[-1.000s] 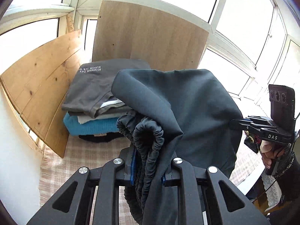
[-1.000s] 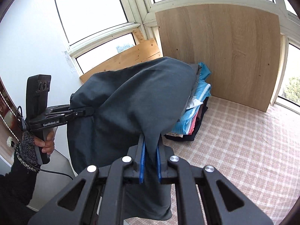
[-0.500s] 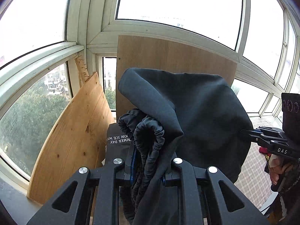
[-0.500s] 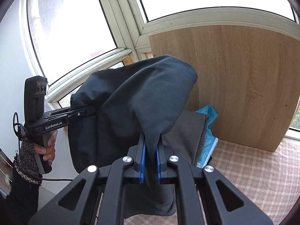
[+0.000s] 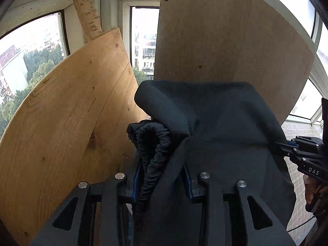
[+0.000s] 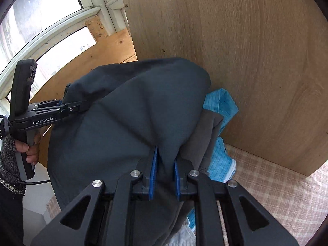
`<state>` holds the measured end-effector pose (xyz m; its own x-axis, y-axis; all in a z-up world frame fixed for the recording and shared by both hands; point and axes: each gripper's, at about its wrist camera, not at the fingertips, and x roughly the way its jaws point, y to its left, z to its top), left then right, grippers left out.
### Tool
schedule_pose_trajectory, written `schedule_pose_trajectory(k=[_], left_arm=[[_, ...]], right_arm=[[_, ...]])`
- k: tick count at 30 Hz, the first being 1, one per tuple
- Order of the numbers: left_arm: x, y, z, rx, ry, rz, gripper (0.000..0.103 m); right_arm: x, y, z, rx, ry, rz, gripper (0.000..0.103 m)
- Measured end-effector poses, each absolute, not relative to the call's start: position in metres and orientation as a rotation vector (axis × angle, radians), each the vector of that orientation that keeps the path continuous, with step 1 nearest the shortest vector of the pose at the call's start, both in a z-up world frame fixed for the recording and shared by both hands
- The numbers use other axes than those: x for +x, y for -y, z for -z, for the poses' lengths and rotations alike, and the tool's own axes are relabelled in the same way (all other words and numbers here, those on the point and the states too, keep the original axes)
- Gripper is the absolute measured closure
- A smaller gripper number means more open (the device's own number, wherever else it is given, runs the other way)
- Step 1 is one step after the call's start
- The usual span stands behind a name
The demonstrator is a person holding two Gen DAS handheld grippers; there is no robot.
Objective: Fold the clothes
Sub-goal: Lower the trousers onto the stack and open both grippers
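Note:
A folded dark grey-blue garment hangs between my two grippers; it also fills the right wrist view. My left gripper is shut on its gathered elastic waistband. My right gripper is shut on the opposite edge of the cloth. Each gripper shows in the other's view: the right one and the left one. The garment hangs over a stack of folded clothes, of which a grey piece and a light blue piece show.
A tall wooden board stands right behind the stack, and a lighter plywood board leans at the left. Window frames close the corner. A checked cloth covers the surface at the right.
Both grippers have carried the garment forward toward the corner boards, which now loom much closer. The garment now covers most of the stack. Both grips are unchanged.

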<state>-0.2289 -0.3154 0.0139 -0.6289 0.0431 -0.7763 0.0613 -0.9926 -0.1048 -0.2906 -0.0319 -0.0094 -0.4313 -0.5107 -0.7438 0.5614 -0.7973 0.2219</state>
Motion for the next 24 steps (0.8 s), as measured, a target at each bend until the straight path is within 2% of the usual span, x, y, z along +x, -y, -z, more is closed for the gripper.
schedule_pose_trajectory(k=[2,6,9,15,17,21,24], left_arm=[[-0.226,0.318,-0.025,1.297,-0.146,2.786,0.062],[-0.200,0.321,-0.066,1.105,0.019,2.768,0.064],[-0.177,0.316,-0.086,1.019,0.023,2.846,0.064],[-0.206,0.291,-0.048,1.146,0.060,2.867,0.064],[-0.222,0.290,-0.028,1.188,0.029,2.825,0.064],[-0.245,0.298,0.000,1.259,0.030,2.730,0.062],[-0.237,0.294,-0.008,1.238,0.034,2.745,0.064]], right_arm=[[-0.286,0.020,0.004,1.130,-0.085,2.243,0.080],[-0.266,-0.010,-0.017,1.045,-0.095,2.328,0.079],[-0.268,-0.013,-0.037,0.918,-0.048,2.340,0.079],[-0.318,0.039,-0.033,0.900,-0.009,2.317,0.079],[-0.338,0.055,-0.022,0.933,-0.044,2.336,0.079],[-0.369,0.072,0.016,1.110,-0.229,2.395,0.079],[-0.366,0.060,0.010,1.101,-0.205,2.412,0.079]])
